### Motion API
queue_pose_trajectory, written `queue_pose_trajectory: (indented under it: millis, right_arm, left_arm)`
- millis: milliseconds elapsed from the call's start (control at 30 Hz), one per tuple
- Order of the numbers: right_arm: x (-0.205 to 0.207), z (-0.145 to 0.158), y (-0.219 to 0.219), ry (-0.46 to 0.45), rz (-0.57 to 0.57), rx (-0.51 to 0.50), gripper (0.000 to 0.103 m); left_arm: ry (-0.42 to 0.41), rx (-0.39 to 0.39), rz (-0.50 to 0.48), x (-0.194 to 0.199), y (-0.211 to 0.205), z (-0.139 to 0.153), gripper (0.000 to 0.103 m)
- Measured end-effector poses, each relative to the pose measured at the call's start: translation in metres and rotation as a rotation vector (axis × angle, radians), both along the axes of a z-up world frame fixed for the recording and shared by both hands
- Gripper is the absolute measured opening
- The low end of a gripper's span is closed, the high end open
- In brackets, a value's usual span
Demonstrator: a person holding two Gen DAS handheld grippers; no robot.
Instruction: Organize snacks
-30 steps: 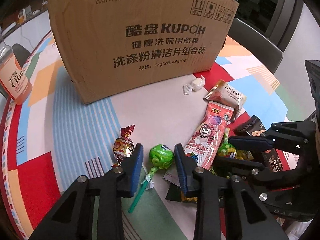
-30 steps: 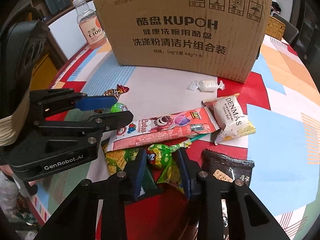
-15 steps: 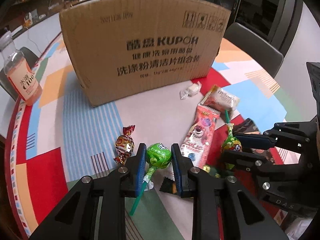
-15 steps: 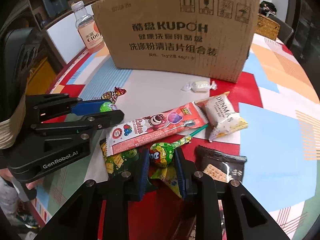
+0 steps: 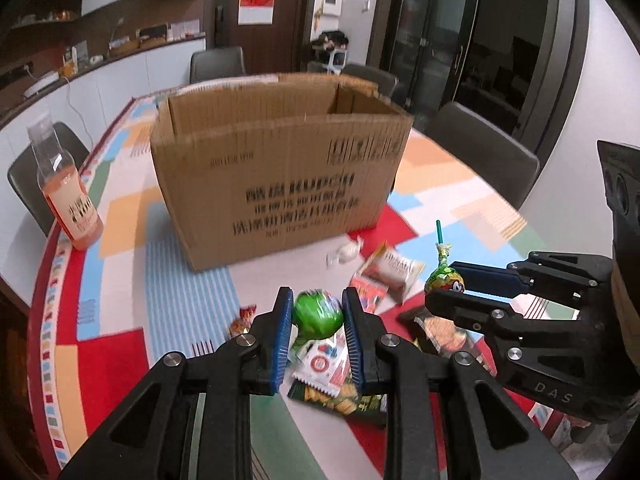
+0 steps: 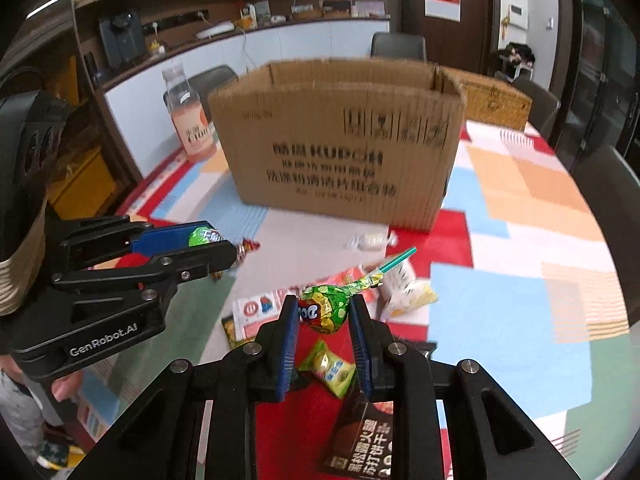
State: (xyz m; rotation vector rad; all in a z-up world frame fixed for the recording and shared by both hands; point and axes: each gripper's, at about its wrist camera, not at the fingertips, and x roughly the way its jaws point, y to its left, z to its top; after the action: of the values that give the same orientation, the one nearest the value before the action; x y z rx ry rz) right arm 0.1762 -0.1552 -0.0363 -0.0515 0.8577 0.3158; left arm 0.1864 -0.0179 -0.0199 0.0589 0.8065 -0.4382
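Right tongs [image 6: 324, 314] clamping a green-wrapped lollipop [image 6: 325, 312] above scattered snacks, open cardboard box [image 6: 340, 140] beyond

The box [image 5: 280, 176] stands at the far middle of the worktop [image 5: 120, 344], a bottle [image 5: 68, 196] to its left; snack packets [image 5: 390, 270] lie scattered near, before its right half.

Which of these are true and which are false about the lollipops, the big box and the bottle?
1. The left gripper holds a green lollipop. True.
2. The right gripper is open and holds nothing. False: it is shut on a lollipop with a teal stick.
3. The cardboard box is open at the top. True.
4. The orange drink bottle lies on its side. False: it stands upright.
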Motion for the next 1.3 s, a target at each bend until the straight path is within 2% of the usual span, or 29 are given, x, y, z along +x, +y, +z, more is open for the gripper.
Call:
queue_pose_trajectory:
  millis: [133, 267, 433, 600, 767, 933, 1000, 1300]
  right_arm:
    - [0.0, 0.019, -0.003, -0.059, -0.007, 0.003, 0.026]
    - [0.002, 0.039, -0.006, -0.122, -0.007, 0.015, 0.026]
    - [0.007, 0.06, -0.009, -0.181, -0.01, 0.028, 0.026]
    - [0.016, 0.057, -0.004, -0.169, -0.004, 0.034, 0.026]
    - [0.018, 0.037, 0.013, -0.105, 0.044, 0.044, 0.026]
    - [0.023, 0.018, 0.03, -0.048, 0.08, 0.044, 0.026]
    - [0.025, 0.01, 0.039, -0.026, 0.097, 0.043, 0.026]
    - [0.031, -0.015, 0.074, 0.046, 0.158, 0.019, 0.026]
  left_arm:
    - [-0.055, -0.032, 0.009, -0.001, 0.0, 0.024, 0.023]
    - [-0.116, -0.048, 0.005, 0.001, -0.001, 0.048, 0.015]
    - [-0.139, -0.042, 0.01, 0.005, -0.001, 0.058, 0.015]
    - [-0.09, -0.014, 0.025, 0.01, 0.007, 0.045, 0.016]
    - [-0.036, 0.01, 0.064, 0.006, 0.022, 0.026, 0.025]
    - [0.015, 0.034, 0.1, 0.001, 0.042, 0.006, 0.026]
    - [0.034, 0.047, 0.119, 0.0, 0.051, -0.003, 0.03]
    - [0.09, 0.073, 0.154, -0.001, 0.083, -0.031, 0.035]
